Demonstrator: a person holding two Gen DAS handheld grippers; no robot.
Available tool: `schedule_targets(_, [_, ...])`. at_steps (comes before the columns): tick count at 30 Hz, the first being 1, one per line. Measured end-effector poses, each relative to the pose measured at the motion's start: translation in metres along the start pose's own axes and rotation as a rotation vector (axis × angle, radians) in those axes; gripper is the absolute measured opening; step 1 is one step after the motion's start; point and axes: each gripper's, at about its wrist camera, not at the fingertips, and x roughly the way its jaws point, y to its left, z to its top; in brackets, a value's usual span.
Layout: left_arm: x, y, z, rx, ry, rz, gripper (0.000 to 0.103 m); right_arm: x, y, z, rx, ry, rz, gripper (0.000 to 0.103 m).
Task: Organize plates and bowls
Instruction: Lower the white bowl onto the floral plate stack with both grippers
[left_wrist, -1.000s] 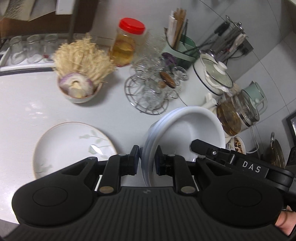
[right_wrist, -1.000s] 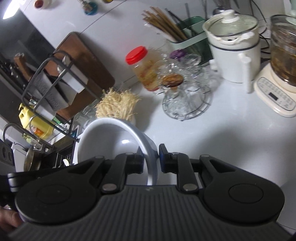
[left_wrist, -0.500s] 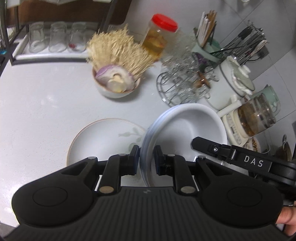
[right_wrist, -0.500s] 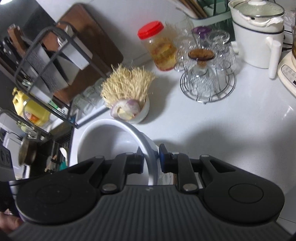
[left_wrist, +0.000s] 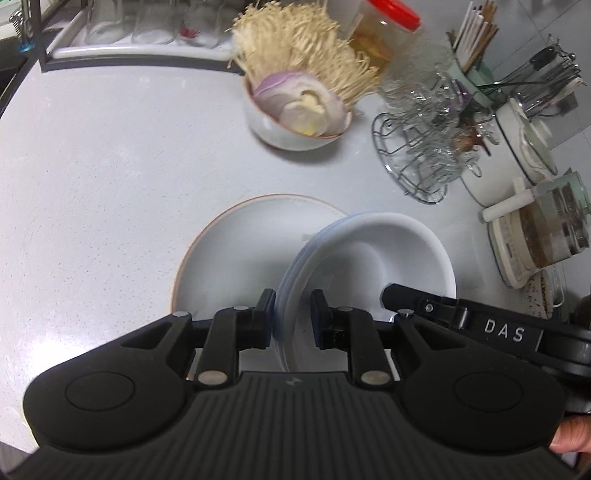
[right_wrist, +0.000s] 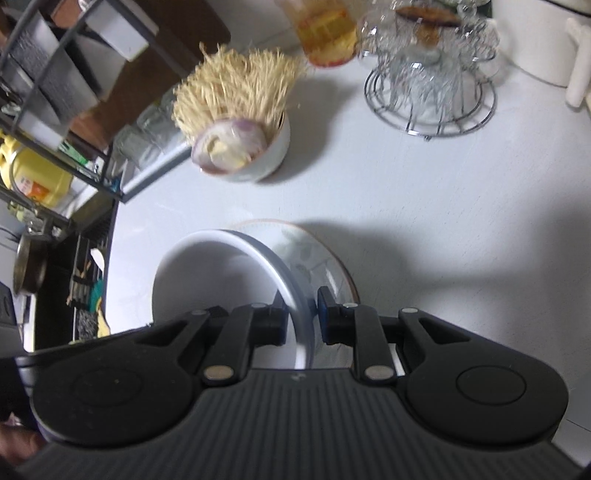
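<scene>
Over the counter (left_wrist: 92, 155), L wrist view first: you've got the white bowls (left_wrist: 388, 251) (looks like a nested stack, several rims showing) hanging partly over the flat plate (left_wrist: 229, 251) w/ the brown rim. Left gripper (left_wrist: 292, 314) has the stack's near rim between its fingers, but the jaws are opening: the left pad sits at the rim's outer edge, while a gap shows btwn the rim and the right pad. The other gripper's arm, marked DAS, reaches in from the right at the far rim. My read: you're at the set-down, stack going onto the plate, release starting on this side. Whether the stack's base already sits on the plate I can't tell; it's hidden.

R wrist view: right gripper (right_wrist: 301, 310) is clamped narrow on the bowl rim, both pads pressing the wall. Stack sits left of the fingers, plate under and to the right, leaf print visible. Small bowl (right_wrist: 269, 155) w/ onion and enoki stands well apart, further back, untouched.

Progress, as a guess: stacking nearly done; left to do is letting go w/ both sides, maybe the food bowl after.
</scene>
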Motion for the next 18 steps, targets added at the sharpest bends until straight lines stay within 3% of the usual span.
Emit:
schedule_targets(7, [0.005, 0.007, 0.001, 0.014, -0.005, 0.032, 0.023, 0.015, 0.006, -0.004, -0.02, 0.042, -0.004, 0.02])
schedule_targets(18, [0.018, 0.017, -0.01, 0.021, 0.036, 0.012, 0.023, 0.026, 0.007, -0.009, -0.027, 0.062, -0.055, 0.02])
